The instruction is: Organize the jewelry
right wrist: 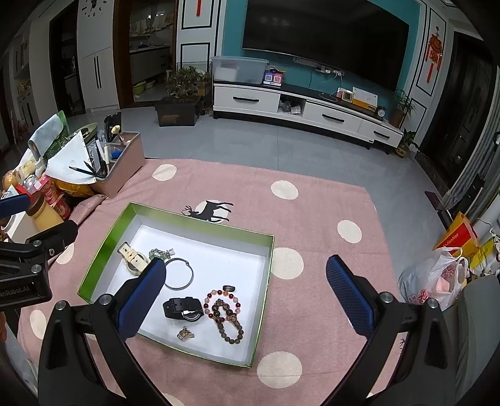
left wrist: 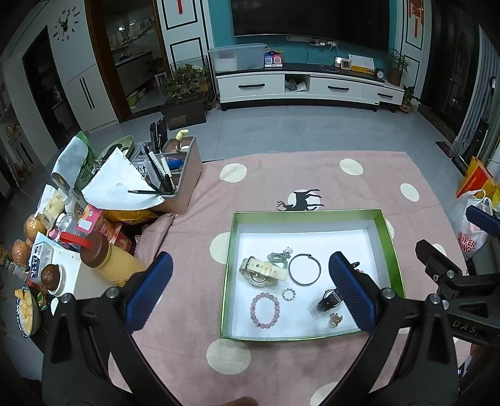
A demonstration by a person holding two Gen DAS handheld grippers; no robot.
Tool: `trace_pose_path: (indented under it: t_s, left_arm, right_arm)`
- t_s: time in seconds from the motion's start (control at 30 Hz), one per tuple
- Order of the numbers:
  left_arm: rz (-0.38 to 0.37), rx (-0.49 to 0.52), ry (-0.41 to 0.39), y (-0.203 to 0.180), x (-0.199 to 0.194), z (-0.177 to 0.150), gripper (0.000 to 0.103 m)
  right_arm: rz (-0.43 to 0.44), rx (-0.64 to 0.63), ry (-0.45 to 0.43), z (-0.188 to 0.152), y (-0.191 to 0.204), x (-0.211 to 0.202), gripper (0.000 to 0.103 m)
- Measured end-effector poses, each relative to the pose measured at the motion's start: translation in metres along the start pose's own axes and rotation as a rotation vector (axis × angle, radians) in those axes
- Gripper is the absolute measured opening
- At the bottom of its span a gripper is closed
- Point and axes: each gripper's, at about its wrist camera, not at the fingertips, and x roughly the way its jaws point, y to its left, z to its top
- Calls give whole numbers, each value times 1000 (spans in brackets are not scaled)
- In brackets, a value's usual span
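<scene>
My left tool [left wrist: 250,287] hangs over the near side of the green-walled box [left wrist: 306,213], its blue pads spread wide with nothing between them. My right tool [right wrist: 247,287] is spread just as wide and empty, over the box's right half and the pink cloth beside it.

The jewelry all lies on the box's white floor. In the left view I see a pink bead bracelet [left wrist: 265,309] nearest me, a small sparkling ring [left wrist: 289,294] just beyond it, then a cream-strapped watch [left wrist: 262,271] and a thin dark bangle [left wrist: 304,269] side by side, with a greenish beaded piece [left wrist: 279,256] touching the watch's far edge; I cannot make out what that piece is. My right pad [left wrist: 350,290] hides part of the black-strapped watch [left wrist: 328,301], and the small gold charm [left wrist: 335,319] near it is too small to read. From the right view, two bead bracelets [right wrist: 223,309], one reddish and one dark brown, overlap beside the black watch, and my left pad [right wrist: 142,299] covers the box's near left part.

The box sits on a surface covered by a pink cloth with cream dots [left wrist: 231,172] and a black deer print [left wrist: 300,200]. At the far left a brown organizer [left wrist: 184,175] holds pens, among snacks and a yellow bottle [left wrist: 109,256]. Beyond are grey floor tiles, a white TV cabinet [left wrist: 309,86] and a dark television [left wrist: 309,18], cut off at the top.
</scene>
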Motion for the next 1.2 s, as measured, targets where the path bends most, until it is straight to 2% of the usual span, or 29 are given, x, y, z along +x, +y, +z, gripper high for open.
trace_pose_path:
  t_s: [1.2]
  left_arm:
    - [9, -5, 21, 6, 25, -2, 101]
  right_arm:
    - [6, 2, 15, -3, 4, 14, 102]
